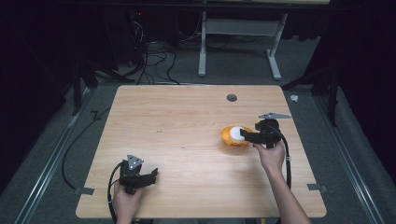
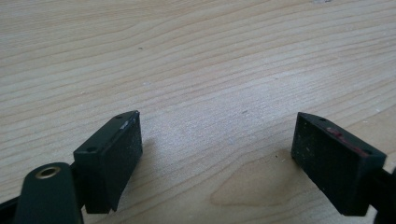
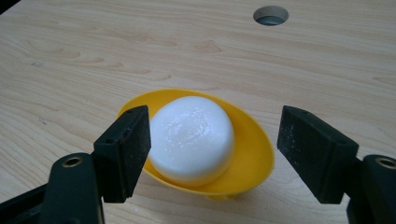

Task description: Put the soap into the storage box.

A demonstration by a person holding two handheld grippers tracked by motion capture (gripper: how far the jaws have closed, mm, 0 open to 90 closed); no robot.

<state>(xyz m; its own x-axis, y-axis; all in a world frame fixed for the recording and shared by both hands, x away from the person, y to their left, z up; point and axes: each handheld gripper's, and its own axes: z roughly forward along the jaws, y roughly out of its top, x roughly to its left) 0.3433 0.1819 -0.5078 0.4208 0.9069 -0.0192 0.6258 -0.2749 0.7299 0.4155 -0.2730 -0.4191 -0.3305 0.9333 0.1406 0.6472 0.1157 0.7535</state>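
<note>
Wooden table (image 1: 187,140) under dim surroundings: yellow bowl (image 3: 252,154) holding a white dome-shaped object (image 3: 191,135) sits right of centre. Right gripper (image 3: 215,149) straddles the object, jaws apart, not pressing. Left gripper (image 2: 217,154) rests open near the front-left edge.

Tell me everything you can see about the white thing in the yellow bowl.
The white dome is smooth, glossy and rounded on top, like soap or wax. It sits upright in the tilted yellow bowl on the wooden table, right of centre. The right gripper straddles it; one jaw looks against its side, the other stands clear.
</note>
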